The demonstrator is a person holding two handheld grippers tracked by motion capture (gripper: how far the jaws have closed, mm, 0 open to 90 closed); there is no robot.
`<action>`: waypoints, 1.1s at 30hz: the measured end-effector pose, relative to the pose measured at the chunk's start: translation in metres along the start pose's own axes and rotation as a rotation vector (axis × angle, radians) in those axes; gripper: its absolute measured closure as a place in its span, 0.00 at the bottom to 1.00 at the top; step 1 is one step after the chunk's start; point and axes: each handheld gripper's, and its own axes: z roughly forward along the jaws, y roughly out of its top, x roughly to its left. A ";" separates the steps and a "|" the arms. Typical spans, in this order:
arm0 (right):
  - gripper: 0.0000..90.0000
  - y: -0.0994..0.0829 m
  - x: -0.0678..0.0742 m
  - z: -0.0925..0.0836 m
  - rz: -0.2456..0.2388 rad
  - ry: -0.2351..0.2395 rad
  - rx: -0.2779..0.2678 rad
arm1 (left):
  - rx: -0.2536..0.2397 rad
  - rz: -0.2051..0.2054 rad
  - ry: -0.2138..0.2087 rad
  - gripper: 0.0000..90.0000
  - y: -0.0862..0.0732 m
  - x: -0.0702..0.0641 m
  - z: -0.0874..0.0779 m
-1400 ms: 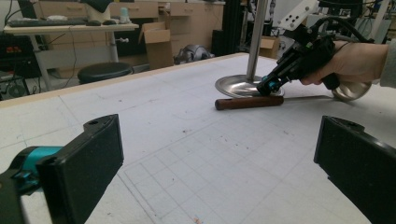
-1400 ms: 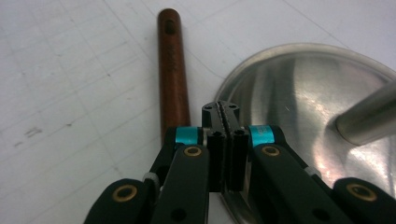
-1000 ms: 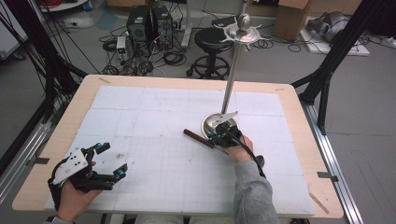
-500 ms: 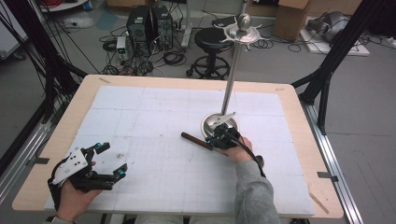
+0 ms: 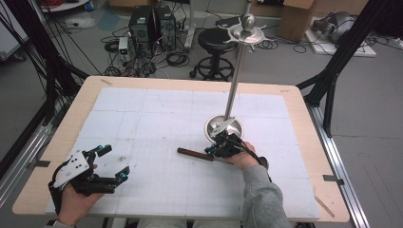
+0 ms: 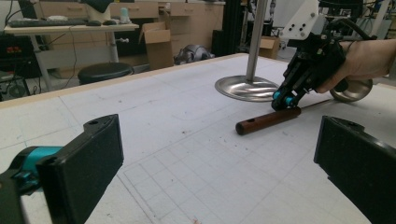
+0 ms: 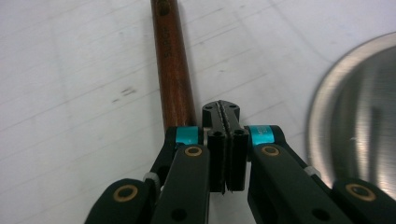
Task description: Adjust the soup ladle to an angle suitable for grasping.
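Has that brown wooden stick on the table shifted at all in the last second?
No. The wooden stick lies where it did, left of the stand's round base.

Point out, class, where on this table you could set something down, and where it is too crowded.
Free: the far-left mat between the table's back edge and the left gripper, and the near middle between both hands. Crowded: around the steel stand base, where the right gripper sits beside the wooden rod.

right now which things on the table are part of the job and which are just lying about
In the job:
- brown wooden stick, beside the shut right tongs
- metal stand, its round base next to them

Lying about:
- left tongs, open, idle
- black stool on the floor
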 end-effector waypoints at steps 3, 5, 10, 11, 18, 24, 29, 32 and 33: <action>1.00 0.000 0.002 0.000 -0.017 0.015 0.008 | 0.003 -0.001 -0.001 0.02 0.000 0.000 0.000; 1.00 0.001 0.004 0.000 -0.022 0.021 0.011 | 0.002 -0.001 0.000 0.02 0.000 0.000 0.000; 1.00 0.002 0.006 -0.001 -0.056 -0.006 0.016 | 0.001 0.000 -0.001 0.02 0.000 0.000 0.000; 1.00 0.002 0.006 -0.001 -0.056 -0.006 0.016 | 0.001 0.000 -0.001 0.02 0.000 0.000 0.000; 0.84 0.005 0.011 -0.031 -0.069 -0.006 -0.119 | 0.005 -0.004 0.001 0.02 0.000 0.000 -0.001; 0.57 0.005 0.015 -0.050 -0.116 0.012 -0.123 | -0.016 -0.040 -0.033 0.02 0.001 -0.002 0.001; 0.27 0.005 0.016 -0.064 -0.180 -0.004 -0.102 | -0.007 -0.034 -0.038 0.02 0.001 -0.002 0.003; 0.17 0.002 0.015 -0.073 -0.228 -0.008 -0.068 | -0.010 -0.050 -0.027 0.02 0.000 -0.001 0.003; 0.17 0.002 0.015 -0.073 -0.228 -0.008 -0.068 | -0.010 -0.050 -0.027 0.02 0.000 -0.001 0.003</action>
